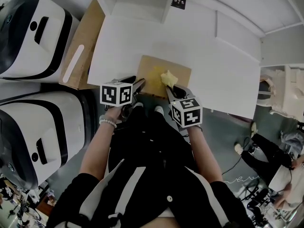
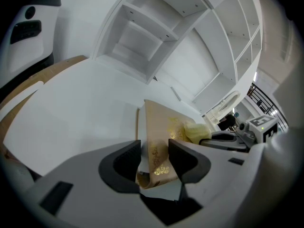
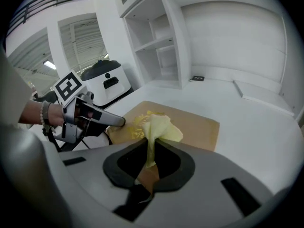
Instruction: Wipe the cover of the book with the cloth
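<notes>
You stand in a lab or test hall, not a home; a bare white table (image 1: 228, 80) meets open white shelving (image 2: 156, 27); two large white-and-black machine housings (image 1: 33, 32) flank it; cables (image 1: 236, 164) trail over grey floor (image 1: 223, 127); a square printed marker (image 1: 178, 1) lies on the table; a railed gallery (image 3: 52, 4) runs overhead.
</notes>
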